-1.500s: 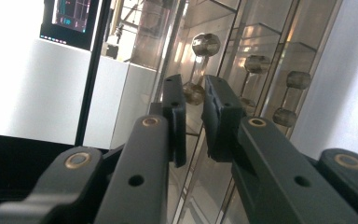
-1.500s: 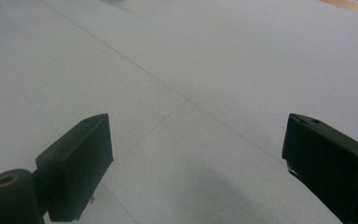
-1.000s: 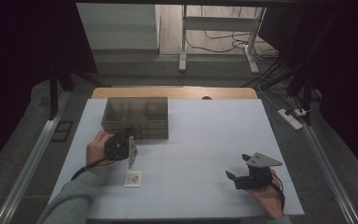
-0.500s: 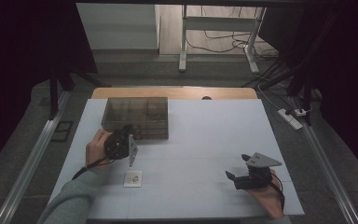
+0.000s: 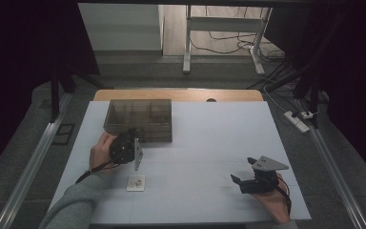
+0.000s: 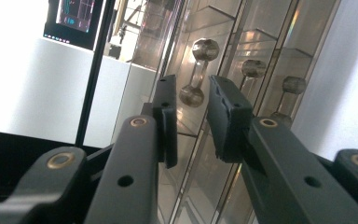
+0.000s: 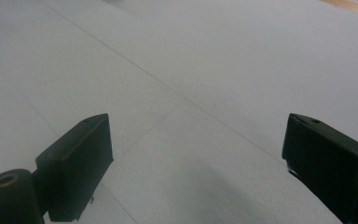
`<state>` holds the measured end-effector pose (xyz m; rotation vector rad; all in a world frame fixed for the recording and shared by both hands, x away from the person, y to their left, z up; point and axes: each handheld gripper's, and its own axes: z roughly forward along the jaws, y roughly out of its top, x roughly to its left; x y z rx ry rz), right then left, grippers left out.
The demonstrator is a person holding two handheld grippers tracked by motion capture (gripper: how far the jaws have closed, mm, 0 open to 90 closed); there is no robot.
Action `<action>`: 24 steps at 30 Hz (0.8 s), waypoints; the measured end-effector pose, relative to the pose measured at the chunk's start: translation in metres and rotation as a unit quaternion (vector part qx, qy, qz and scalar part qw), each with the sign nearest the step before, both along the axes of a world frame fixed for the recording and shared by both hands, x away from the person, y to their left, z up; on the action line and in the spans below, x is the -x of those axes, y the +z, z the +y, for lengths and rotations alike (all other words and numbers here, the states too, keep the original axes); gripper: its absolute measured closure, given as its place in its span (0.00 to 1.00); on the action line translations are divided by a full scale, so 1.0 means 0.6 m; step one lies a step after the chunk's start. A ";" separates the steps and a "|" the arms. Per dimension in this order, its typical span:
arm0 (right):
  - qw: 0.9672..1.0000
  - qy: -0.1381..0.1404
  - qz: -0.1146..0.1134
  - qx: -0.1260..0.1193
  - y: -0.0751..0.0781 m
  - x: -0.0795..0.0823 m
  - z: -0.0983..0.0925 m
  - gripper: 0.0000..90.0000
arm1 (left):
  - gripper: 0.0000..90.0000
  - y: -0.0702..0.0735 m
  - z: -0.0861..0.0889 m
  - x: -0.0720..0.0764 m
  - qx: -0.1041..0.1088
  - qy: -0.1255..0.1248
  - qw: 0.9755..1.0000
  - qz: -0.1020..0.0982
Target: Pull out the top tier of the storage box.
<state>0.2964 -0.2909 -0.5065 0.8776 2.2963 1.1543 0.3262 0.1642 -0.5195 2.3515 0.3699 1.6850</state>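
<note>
- Since the earlier frame, the left gripper [image 5: 134,135] has edged up to the smoky plastic organizer box [image 5: 140,119], jaws slightly apart.
- The left gripper view shows a dumbbell-shaped latch [image 6: 198,72] on that box, just beyond the jaw tips.
- A small white card [image 5: 136,182] lies nearer the person than the box.
- The right gripper [image 5: 237,180], right of the box, rests wide apart on the white table [image 7: 223,65].

Left hand-held gripper [image 6: 186,116] narrowed, right hand-held gripper [image 7: 196,172] wide.

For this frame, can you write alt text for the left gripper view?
Two black gripper fingers, slightly apart, frame a small clear dumbbell-shaped handle on a smoky transparent plastic organizer box. Two more such handles sit to the right.
</note>
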 end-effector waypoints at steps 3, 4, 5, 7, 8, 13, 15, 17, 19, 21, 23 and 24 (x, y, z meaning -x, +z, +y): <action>1.000 0.000 0.000 0.000 0.000 0.000 0.001 0.09 | 0.81 -0.003 -0.002 -0.003 -0.001 0.003 1.000 0.000; 1.000 0.000 0.000 0.001 0.000 0.000 0.001 0.09 | 0.81 -0.005 -0.003 -0.004 -0.005 0.000 1.000 -0.001; 1.000 0.000 0.000 0.001 0.000 0.000 0.001 0.09 | 0.82 -0.005 -0.003 -0.004 -0.005 0.000 1.000 -0.001; 1.000 0.000 0.000 0.000 0.000 0.000 0.000 0.09 | 0.85 -0.005 -0.005 -0.004 -0.009 0.002 1.000 -0.006; 1.000 -0.001 -0.001 0.000 0.000 0.000 0.000 0.09 | 0.86 -0.004 -0.004 -0.004 -0.007 0.003 1.000 -0.007; 1.000 -0.001 -0.001 0.001 0.000 0.000 0.000 0.09 | 0.88 -0.005 -0.004 -0.003 -0.012 0.003 1.000 -0.008; 1.000 -0.002 -0.001 0.001 0.000 0.001 0.000 0.09 | 0.88 -0.005 -0.004 -0.003 -0.014 0.004 1.000 -0.009; 1.000 -0.001 -0.001 0.000 0.001 0.000 0.000 0.09 | 0.88 -0.005 -0.004 -0.003 -0.016 0.004 1.000 -0.010; 1.000 -0.001 -0.001 0.001 0.000 0.000 0.000 0.09 | 0.88 -0.006 -0.004 -0.003 -0.015 0.005 1.000 -0.012; 1.000 -0.002 -0.001 0.001 0.000 0.000 0.000 0.09 | 0.89 -0.005 -0.004 -0.002 -0.014 0.004 1.000 -0.017; 1.000 -0.002 -0.001 0.001 0.000 0.000 0.000 0.09 | 0.89 -0.005 -0.004 -0.002 -0.012 0.004 1.000 -0.016; 1.000 -0.002 -0.001 0.000 0.000 0.000 0.000 0.09 | 0.89 -0.005 -0.003 -0.001 -0.012 0.004 1.000 -0.016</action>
